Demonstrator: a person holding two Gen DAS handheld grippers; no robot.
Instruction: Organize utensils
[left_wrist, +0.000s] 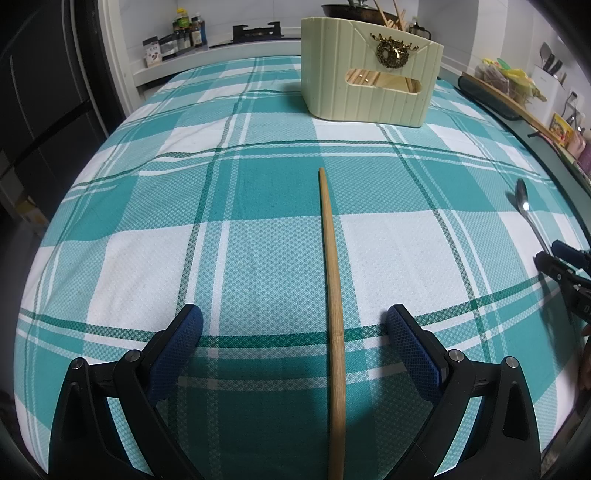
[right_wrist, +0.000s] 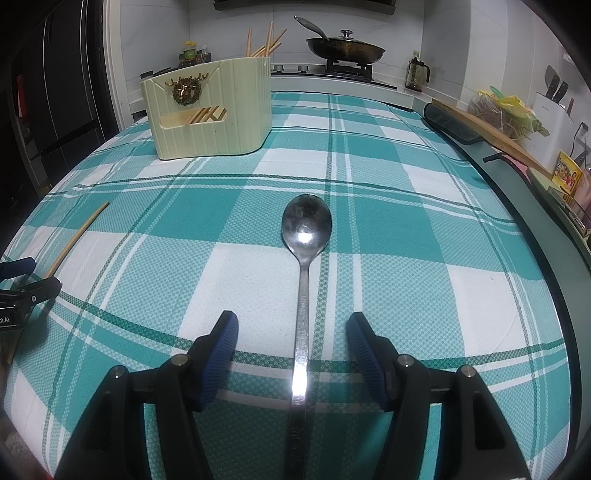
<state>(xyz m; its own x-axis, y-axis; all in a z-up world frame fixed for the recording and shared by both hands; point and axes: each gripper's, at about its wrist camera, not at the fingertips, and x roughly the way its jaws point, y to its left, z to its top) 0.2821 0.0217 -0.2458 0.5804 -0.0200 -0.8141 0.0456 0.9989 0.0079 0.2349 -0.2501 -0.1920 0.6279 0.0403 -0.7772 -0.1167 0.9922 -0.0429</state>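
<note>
A single wooden chopstick (left_wrist: 332, 277) lies flat on the teal checked cloth, running away from me between the fingers of my left gripper (left_wrist: 295, 325), which stands open without touching it. A metal spoon (right_wrist: 304, 258) lies bowl-up on the cloth; its handle runs between the fingers of my right gripper (right_wrist: 291, 332), also open and clear of it. The cream utensil holder (left_wrist: 369, 81) stands at the far side of the table with several chopsticks in it. The spoon (left_wrist: 526, 210) and right gripper (left_wrist: 561, 266) show at the left wrist view's right edge.
A stove with a lidded pan (right_wrist: 345, 46) sits behind the table. Bottles (left_wrist: 188, 33) stand at the back left. A wooden board (right_wrist: 491, 136), a knife block (right_wrist: 554, 99) and packets line the counter on the right. A dark fridge (right_wrist: 55, 92) rises at the left.
</note>
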